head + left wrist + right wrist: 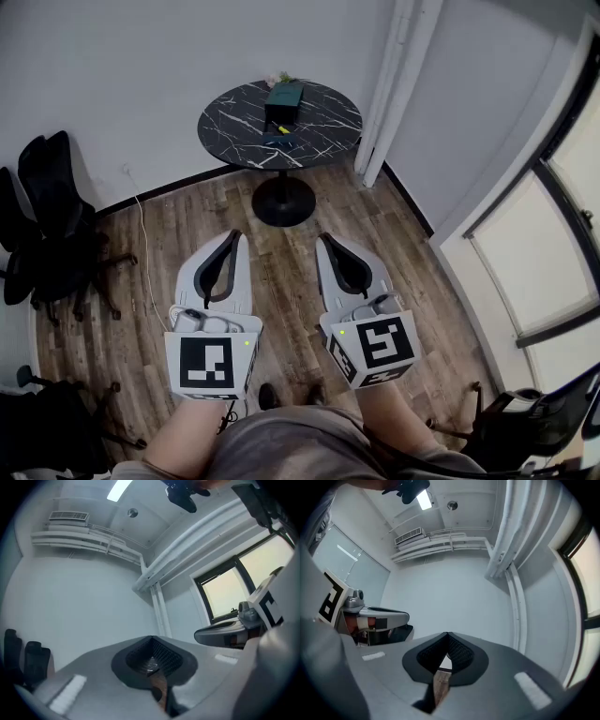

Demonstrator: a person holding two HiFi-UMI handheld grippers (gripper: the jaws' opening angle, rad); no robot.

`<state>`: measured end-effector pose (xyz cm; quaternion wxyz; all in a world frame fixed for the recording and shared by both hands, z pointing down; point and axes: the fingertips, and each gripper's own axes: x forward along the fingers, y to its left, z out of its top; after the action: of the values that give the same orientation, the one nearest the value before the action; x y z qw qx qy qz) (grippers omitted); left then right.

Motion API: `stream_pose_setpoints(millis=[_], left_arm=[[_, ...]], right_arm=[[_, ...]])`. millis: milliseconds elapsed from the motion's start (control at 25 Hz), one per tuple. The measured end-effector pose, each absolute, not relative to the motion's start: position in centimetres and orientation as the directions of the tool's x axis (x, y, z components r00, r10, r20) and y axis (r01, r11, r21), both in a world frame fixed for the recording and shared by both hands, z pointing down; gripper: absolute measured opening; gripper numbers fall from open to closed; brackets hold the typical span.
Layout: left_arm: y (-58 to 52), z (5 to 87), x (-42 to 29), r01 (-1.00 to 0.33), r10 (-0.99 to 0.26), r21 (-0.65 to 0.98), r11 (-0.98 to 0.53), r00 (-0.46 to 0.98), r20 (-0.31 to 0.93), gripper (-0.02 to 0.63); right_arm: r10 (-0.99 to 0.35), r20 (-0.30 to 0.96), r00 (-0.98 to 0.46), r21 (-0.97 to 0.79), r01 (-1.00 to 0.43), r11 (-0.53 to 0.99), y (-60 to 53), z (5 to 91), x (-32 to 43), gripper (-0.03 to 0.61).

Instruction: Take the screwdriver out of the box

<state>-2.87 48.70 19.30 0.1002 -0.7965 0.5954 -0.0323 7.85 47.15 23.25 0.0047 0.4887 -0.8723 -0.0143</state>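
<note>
The white left tongs [234, 236] and right tongs [324, 240] are pointing level, jaws pressing together on nothing. Well ahead, midway between them, a dark green box [284, 94] is sitting on a round black marble table [328, 122]. The screwdriver, presumably inside, isn't showing, and neither hand is nearer.

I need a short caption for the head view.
Left gripper and right gripper, both shut, face a round table bearing a dark box.

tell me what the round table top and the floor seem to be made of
Table top: black with white veins and a slight gloss, so it looks like marble or a marble-print laminate. Floor: brown planks with visible grain and seams, so wood or wood-look laminate with a low-sheen finish.
</note>
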Motion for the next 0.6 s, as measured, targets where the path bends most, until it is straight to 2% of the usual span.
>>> stream_pose_setpoints(millis=[600], left_arm=[[48.1,20.3,1.2,-0.949,-0.963,-0.185,-0.255,0.266,-0.033,0.000]], right_arm=[[-0.840,0.009,-0.543,0.006,-0.840,0.543,46.3,24.2,11.9,0.023]])
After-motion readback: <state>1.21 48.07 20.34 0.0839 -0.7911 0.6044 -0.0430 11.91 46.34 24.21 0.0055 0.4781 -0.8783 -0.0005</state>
